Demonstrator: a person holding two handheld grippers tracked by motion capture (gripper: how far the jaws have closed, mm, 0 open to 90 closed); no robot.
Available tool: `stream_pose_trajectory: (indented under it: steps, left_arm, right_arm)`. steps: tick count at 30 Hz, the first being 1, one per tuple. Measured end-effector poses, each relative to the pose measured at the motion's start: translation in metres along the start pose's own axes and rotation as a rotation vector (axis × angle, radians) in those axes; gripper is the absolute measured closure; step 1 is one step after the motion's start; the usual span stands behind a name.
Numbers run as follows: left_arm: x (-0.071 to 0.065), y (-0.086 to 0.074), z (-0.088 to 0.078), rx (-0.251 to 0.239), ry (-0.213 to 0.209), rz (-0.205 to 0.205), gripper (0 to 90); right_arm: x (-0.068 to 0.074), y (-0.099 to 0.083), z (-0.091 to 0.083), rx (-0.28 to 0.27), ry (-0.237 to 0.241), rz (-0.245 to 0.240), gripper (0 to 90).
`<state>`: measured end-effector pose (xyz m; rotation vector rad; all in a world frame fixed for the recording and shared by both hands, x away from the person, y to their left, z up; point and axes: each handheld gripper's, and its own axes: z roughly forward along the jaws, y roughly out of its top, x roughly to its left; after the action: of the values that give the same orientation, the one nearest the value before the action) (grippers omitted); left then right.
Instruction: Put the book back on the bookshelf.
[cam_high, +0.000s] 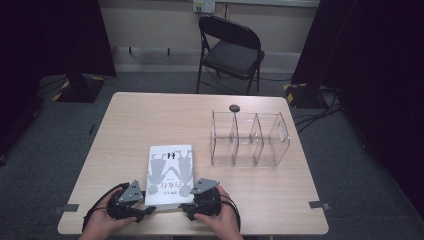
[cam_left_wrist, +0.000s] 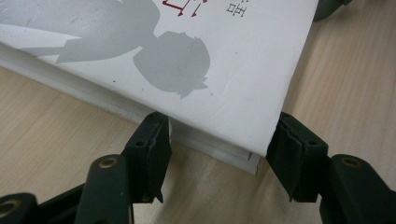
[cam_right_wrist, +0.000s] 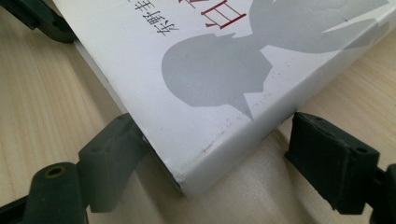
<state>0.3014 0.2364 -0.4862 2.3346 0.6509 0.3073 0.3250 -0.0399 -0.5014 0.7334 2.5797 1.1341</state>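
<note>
High view adds a clear divider rack (cam_high: 248, 138) beyond the book (cam_high: 170, 175).

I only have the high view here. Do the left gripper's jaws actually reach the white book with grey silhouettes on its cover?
Observer: In the left gripper view, the left gripper straddles a corner of the white book with grey silhouettes; both jaws look to touch its edges.
Operator: And the right gripper?
Observer: The right gripper straddles the other near corner. One jaw meets the book; the other stands clear, with bare light wooden table between.
Operator: Any wear on the book?
Observer: The cover looks scuffed at that corner.
</note>
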Motion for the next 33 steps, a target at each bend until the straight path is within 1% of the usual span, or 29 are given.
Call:
stream_pose_trajectory:
  steps: [1,3,6,7,9,10,11,12,13,14,15,16,17,18,19,20,22,25,26,28,29,30,31,33]
  left_arm:
    - [0.0,0.001,-0.001,0.011,-0.009,-0.006,41.6]
    - [0.001,0.0,-0.001,0.01,-0.004,-0.009,41.8]
    - [0.002,-0.001,-0.002,-0.006,-0.008,-0.025,42.9]
    - [0.002,-0.001,-0.002,-0.006,-0.008,-0.025,43.0]
    - [0.001,0.0,-0.002,-0.001,0.0,-0.009,43.0]
    - [0.001,0.0,-0.002,-0.007,-0.001,-0.011,43.2]
    - [0.001,0.001,-0.003,0.001,-0.005,-0.009,43.2]
    - [0.001,0.002,-0.003,-0.002,-0.001,-0.01,43.3]
    - [0.001,0.003,-0.004,0.011,0.003,-0.011,43.4]
    - [0.0,0.003,-0.003,-0.007,0.007,-0.016,43.4]
    - [0.0,0.005,-0.006,0.003,0.005,-0.012,43.5]
    - [0.001,0.006,-0.007,0.001,0.003,-0.016,44.0]
    - [0.002,0.007,-0.009,-0.018,0.008,-0.016,44.0]
    - [0.002,0.009,-0.011,-0.025,0.0,-0.026,44.3]
    - [0.005,0.012,-0.015,-0.021,-0.004,-0.024,44.9]
    - [0.005,0.012,-0.015,-0.021,-0.004,-0.024,45.1]
    - [0.003,0.015,-0.016,-0.035,0.005,-0.043,45.2]
    - [0.004,0.017,-0.018,-0.039,0.003,-0.047,45.3]
    - [0.005,0.018,-0.019,-0.035,0.003,-0.034,45.4]
    - [0.005,0.02,-0.02,-0.036,0.002,-0.039,45.5]
    - [0.004,0.02,-0.02,-0.042,0.004,-0.051,45.5]
    - [0.005,0.02,-0.02,-0.061,-0.006,-0.055,45.6]
    - [0.005,0.02,-0.02,-0.061,-0.006,-0.055,45.6]
    - [0.006,0.021,-0.021,-0.08,-0.006,-0.063,45.7]
  right_arm:
    - [0.0,0.0,0.0,0.0,0.0,0.001,17.4]
    - [0.0,0.0,0.0,0.0,-0.001,0.001,17.4]
    - [0.001,0.0,0.0,0.001,-0.004,0.001,17.0]
    - [0.001,0.0,0.0,0.001,-0.004,0.001,17.0]
    - [0.001,0.0,0.0,0.001,-0.005,0.004,16.8]
    - [0.001,0.001,0.001,0.0,-0.006,0.003,16.7]
    - [0.001,0.001,0.001,0.001,-0.007,0.004,16.6]
    - [0.001,0.001,0.001,0.001,-0.007,0.004,16.6]
    - [0.002,0.001,0.001,0.002,-0.007,0.005,16.6]
    - [0.002,0.001,0.001,0.002,-0.007,0.005,16.6]
    - [0.002,0.001,0.001,0.002,-0.007,0.006,16.5]
    - [0.002,0.001,0.001,0.003,-0.009,0.008,16.0]
    - [0.002,0.001,0.001,0.003,-0.009,0.008,16.0]
    - [0.003,0.001,0.001,0.008,-0.009,0.014,15.5]
    - [0.003,0.001,0.001,0.009,-0.01,0.009,14.2]
    - [0.003,0.001,0.001,0.009,-0.01,0.009,14.2]
    - [0.004,0.002,0.002,0.013,-0.008,0.014,13.2]
    - [0.004,0.002,0.002,0.013,-0.007,0.013,13.2]
    - [0.004,0.002,0.002,0.012,-0.007,0.013,13.2]
    - [0.004,0.002,0.002,0.013,-0.009,0.013,12.7]
    - [0.004,0.002,0.002,0.011,-0.01,0.011,12.2]
    - [0.005,0.003,0.003,0.014,-0.019,0.019,11.1]
    - [0.005,0.003,0.003,0.014,-0.019,0.019,11.1]
    - [0.007,0.003,0.004,0.016,-0.025,0.027,10.6]
